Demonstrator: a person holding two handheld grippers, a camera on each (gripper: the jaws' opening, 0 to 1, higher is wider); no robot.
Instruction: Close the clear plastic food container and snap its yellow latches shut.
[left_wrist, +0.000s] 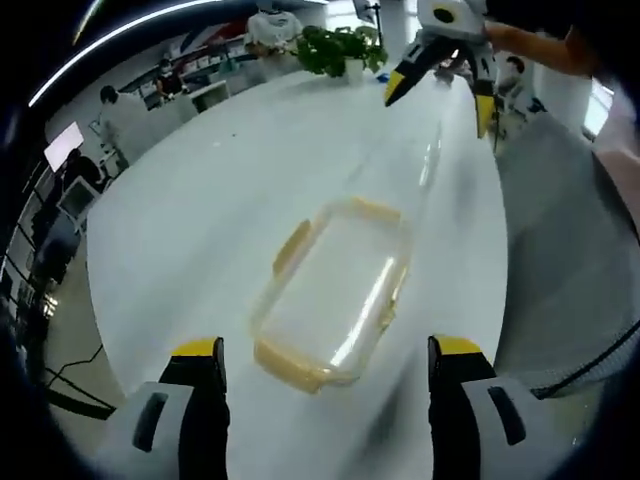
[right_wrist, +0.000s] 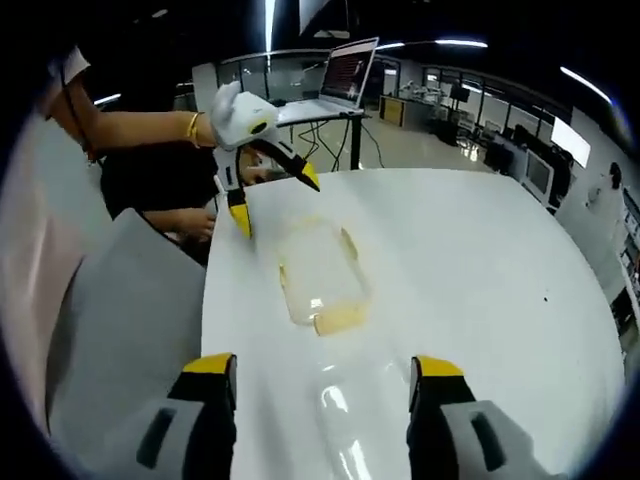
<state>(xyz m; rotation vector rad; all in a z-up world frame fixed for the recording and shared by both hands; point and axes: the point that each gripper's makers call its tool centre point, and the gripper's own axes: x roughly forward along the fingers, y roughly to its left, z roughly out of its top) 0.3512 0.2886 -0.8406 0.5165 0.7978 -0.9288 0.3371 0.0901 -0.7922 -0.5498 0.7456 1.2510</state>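
Both tools spread wide, clear container between them on the white counter

The left tool (left_wrist: 327, 350) holds nothing, jaws apart at the frame bottom; the right tool (right_wrist: 325, 365) likewise. Just beyond the left tool, at frame centre, lies the clear container (left_wrist: 335, 290) with yellow latches (left_wrist: 292, 245), on the counter (left_wrist: 200, 210). A potted plant (left_wrist: 340, 48) sits top centre.
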